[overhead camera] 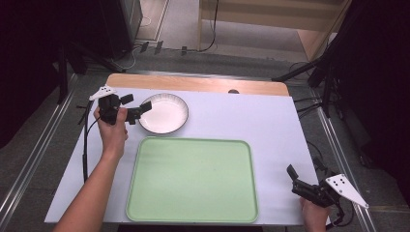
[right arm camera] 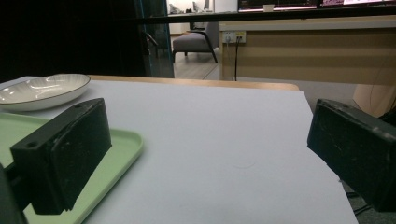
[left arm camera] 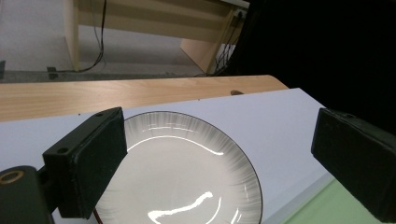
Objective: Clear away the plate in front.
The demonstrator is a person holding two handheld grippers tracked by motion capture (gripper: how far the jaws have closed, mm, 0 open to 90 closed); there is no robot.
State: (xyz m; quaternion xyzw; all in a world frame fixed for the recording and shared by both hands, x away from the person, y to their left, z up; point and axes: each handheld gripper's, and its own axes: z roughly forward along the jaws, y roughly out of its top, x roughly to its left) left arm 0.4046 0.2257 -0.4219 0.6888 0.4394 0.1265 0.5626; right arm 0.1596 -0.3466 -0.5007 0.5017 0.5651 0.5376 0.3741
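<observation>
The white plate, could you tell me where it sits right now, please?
In the high view the white plate rests on the table's far left part, just beyond the green tray, with the open left gripper at its left rim.

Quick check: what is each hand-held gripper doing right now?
Left hand-held gripper: open at the plate rim, gripping nothing.
Right hand-held gripper: open, empty.

The high view is looking down on the whole table (overhead camera: 270, 121) from above, while the left gripper view is sitting close over the plate (left arm camera: 187, 168) and the right gripper view is looking low across tray (right arm camera: 116, 154) and plate.
</observation>
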